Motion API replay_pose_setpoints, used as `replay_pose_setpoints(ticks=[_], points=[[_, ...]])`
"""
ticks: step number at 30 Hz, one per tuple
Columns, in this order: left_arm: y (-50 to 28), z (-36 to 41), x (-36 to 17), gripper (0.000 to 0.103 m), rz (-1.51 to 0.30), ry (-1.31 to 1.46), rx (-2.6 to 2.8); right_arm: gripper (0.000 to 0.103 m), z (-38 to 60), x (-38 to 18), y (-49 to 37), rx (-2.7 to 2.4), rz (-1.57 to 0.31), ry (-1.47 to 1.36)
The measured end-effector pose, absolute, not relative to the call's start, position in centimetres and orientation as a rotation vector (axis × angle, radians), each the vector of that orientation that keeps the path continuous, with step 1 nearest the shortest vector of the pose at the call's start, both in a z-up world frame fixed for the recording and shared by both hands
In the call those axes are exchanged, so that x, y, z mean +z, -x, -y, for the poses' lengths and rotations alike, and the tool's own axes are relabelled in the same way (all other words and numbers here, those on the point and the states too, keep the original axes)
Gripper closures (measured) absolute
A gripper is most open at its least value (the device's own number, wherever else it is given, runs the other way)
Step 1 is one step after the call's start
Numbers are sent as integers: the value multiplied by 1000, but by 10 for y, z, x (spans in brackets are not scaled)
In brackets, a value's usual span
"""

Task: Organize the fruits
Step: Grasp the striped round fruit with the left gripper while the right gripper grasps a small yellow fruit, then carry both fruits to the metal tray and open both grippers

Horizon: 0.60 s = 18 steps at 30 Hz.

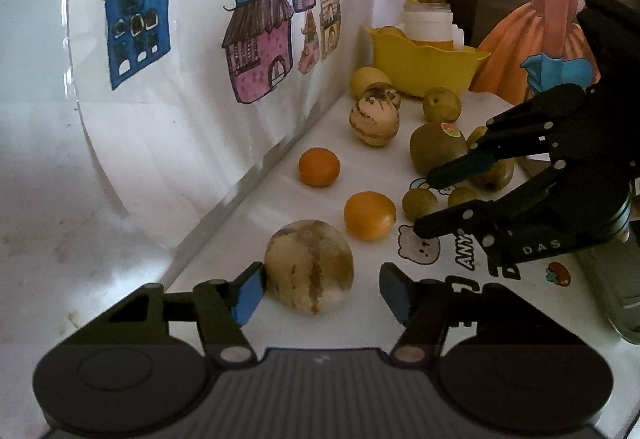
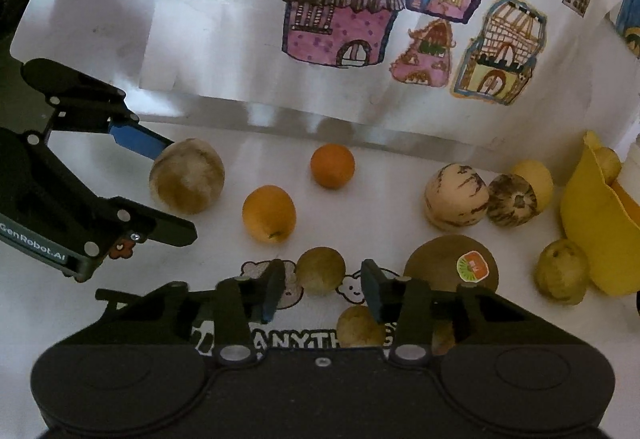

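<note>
White tabletop [image 1: 248, 215] against drawing-covered wall, fruit lying loose. Left gripper [image 1: 320, 289] straddling striped melon [image 1: 310, 267], jaws spread, one pad touching, probably lining up a grasp. Right gripper [image 2: 323, 289] framing small green fruit [image 2: 320, 270], jaws not yet pinching. Yellow bowl [image 1: 424, 65] waiting beyond.

Spread across the white tabletop [image 2: 224, 251]: two oranges [image 2: 269, 213] [image 2: 332, 165], three striped tan melons [image 2: 187, 177] [image 2: 456, 197] [image 2: 512, 205], one stickered kiwi [image 2: 448, 263], one smooth yellow fruit [image 2: 534, 175], one yellow bowl [image 2: 588, 239]. At least three small green-yellow fruits [image 2: 321, 270] [image 2: 358, 327] [image 2: 562, 272]; others half hidden, count uncertain.
</note>
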<state>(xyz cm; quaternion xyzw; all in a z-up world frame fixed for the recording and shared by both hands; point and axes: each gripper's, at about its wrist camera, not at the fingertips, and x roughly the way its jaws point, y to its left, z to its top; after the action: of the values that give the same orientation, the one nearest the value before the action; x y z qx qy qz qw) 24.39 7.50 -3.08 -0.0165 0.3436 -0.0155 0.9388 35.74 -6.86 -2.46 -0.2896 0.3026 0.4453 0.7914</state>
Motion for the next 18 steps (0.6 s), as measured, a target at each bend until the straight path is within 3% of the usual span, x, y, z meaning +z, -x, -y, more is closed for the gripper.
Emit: replay_pose_setpoints(ticks=[10, 18], points=[[-247, -77, -31, 51, -701, 27, -28, 73, 68, -28, -364, 972, -667, 595], [-245, -76, -31, 53, -702, 38, -25, 73, 71, -30, -361, 952, -664, 551]])
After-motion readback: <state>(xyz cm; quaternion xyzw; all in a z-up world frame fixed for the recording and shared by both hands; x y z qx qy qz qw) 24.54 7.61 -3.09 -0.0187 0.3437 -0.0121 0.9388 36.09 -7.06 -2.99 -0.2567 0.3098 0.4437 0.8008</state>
